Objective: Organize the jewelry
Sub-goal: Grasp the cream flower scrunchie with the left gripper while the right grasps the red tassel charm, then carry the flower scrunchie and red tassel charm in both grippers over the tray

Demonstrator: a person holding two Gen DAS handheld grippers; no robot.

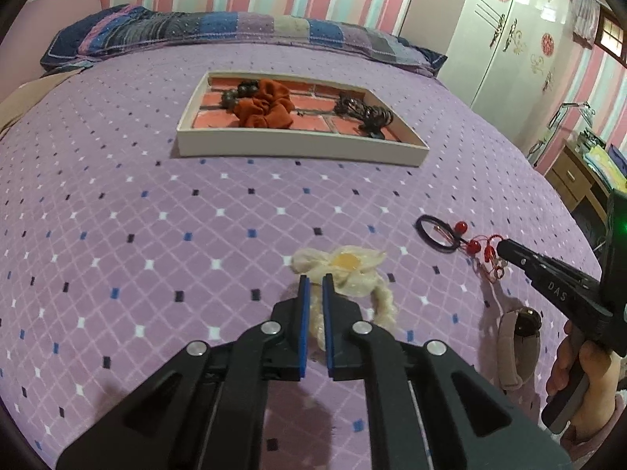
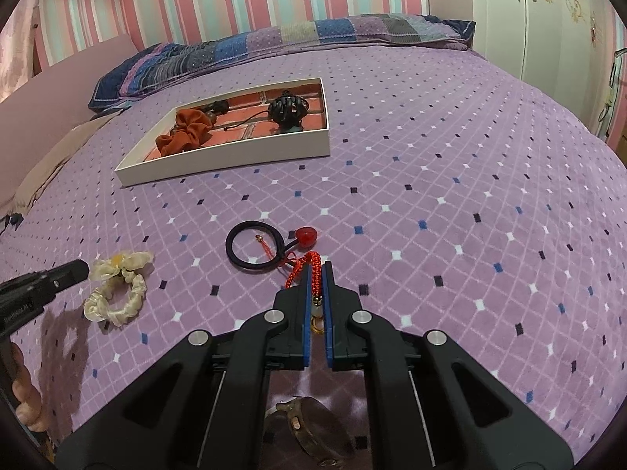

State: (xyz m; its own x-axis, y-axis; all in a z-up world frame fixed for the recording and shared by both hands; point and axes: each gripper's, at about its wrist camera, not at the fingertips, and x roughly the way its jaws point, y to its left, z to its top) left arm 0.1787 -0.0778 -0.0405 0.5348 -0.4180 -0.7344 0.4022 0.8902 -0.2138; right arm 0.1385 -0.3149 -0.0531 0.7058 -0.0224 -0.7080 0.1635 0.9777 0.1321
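Note:
A white tray (image 1: 298,152) with a brick-pattern floor lies on the purple bedspread; it holds an orange scrunchie (image 1: 266,103) and dark bead pieces (image 1: 362,111). My left gripper (image 1: 316,280) is shut on a cream scrunchie (image 1: 345,270) with a yellow centre. My right gripper (image 2: 318,268) is shut on a red braided cord bracelet (image 2: 311,270), which lies beside a black hair tie (image 2: 254,248) with a red bead (image 2: 305,236). The right gripper also shows in the left wrist view (image 1: 503,248). The tray shows in the right wrist view (image 2: 235,158).
A pinkish watch (image 1: 517,346) lies on the bedspread near my right gripper, and shows under it in the right wrist view (image 2: 309,423). Pillows (image 1: 219,33) line the far end of the bed. A white wardrobe (image 1: 513,35) and a desk (image 1: 584,180) stand to the right.

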